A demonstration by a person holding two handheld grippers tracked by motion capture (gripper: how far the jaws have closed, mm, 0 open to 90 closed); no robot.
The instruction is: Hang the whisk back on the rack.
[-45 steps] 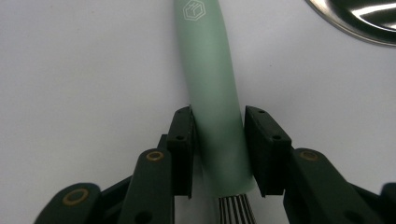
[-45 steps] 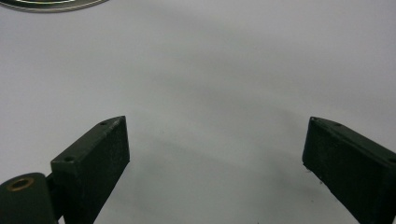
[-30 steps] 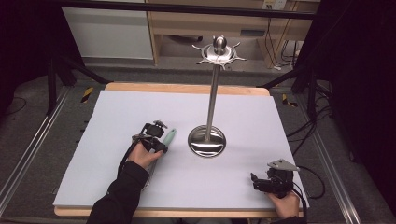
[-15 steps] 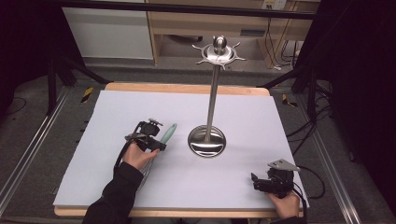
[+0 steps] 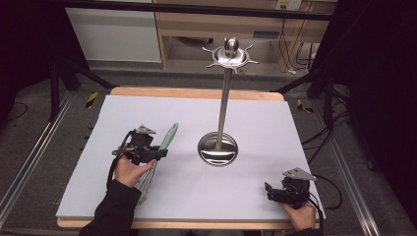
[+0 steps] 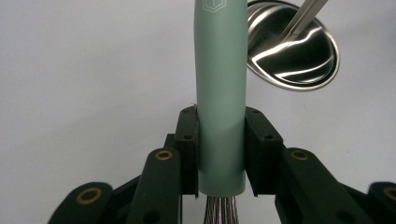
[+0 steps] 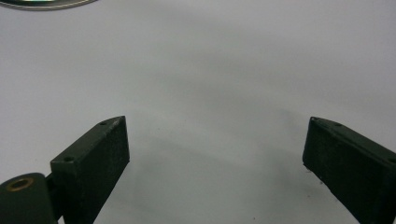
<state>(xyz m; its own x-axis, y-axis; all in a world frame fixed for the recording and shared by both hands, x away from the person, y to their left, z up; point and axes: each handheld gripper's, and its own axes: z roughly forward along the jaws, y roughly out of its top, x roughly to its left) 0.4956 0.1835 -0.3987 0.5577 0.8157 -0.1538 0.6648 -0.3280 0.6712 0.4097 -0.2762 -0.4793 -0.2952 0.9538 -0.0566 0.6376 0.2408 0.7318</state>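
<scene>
My left gripper (image 6: 220,154) is clamped on the green handle of the whisk (image 6: 220,84), left of centre in the high view. The stand's shiny base (image 6: 294,51) sits upper right of the handle. My right gripper (image 7: 215,154) gapes wide over the bare white mat (image 7: 210,70), lower right.

A small pale emblem, a shield or hexagon outline with a mark inside, is showing at the top centre of the left gripper view, printed on the green whisk handle (image 6: 220,93); its upper part is running off the frame and no letters are coming through clearly. No other text, number or label is reading legibly anywhere, and the yellow-and-black striped tape (image 5: 91,100) at the left of the high view is carrying no words.
</scene>
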